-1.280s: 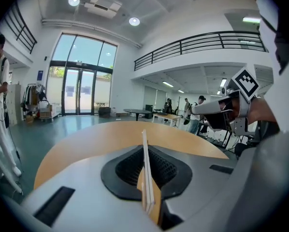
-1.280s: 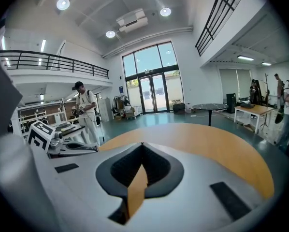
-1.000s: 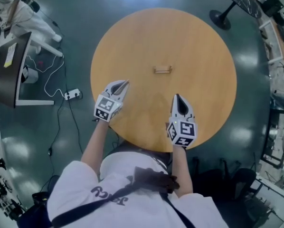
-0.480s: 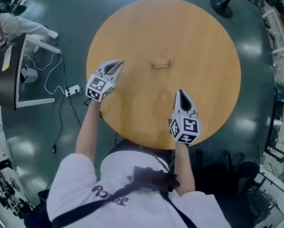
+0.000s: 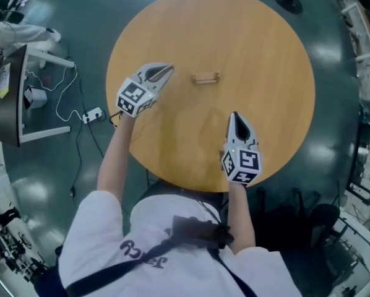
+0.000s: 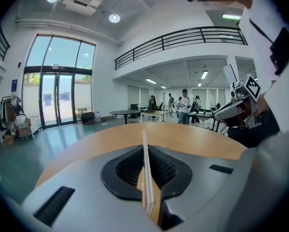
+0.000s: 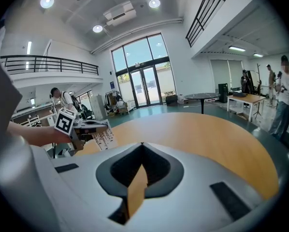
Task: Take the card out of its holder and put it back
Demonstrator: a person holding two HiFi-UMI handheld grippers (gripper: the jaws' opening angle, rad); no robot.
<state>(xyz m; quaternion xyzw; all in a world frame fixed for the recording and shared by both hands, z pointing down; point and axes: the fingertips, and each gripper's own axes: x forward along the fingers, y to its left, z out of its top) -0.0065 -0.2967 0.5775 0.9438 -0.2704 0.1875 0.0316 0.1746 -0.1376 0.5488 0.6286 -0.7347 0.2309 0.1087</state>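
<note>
A small wooden card holder (image 5: 205,78) lies on the round wooden table (image 5: 265,54), with nothing visibly in its slot. Just left of it, my left gripper (image 5: 166,70) is shut on a thin white card. That card (image 6: 144,139) shows edge-on between the jaws in the left gripper view (image 6: 145,153). The right gripper view shows its printed face (image 7: 97,136) sticking out of the left gripper (image 7: 79,127). My right gripper (image 5: 234,115) hovers over the near part of the table. Its jaws (image 7: 141,146) are shut with nothing between them.
The table's near edge (image 5: 191,187) sits against the person's body. On the dark floor to the left are a desk (image 5: 12,98) and a power strip (image 5: 92,114) with a white cable. Other tables (image 7: 202,97) and people (image 6: 184,106) stand far off in the hall.
My left gripper has moved away from the body, then right, closer to the holder, still shut on the card. The right gripper has stayed about where it was.
</note>
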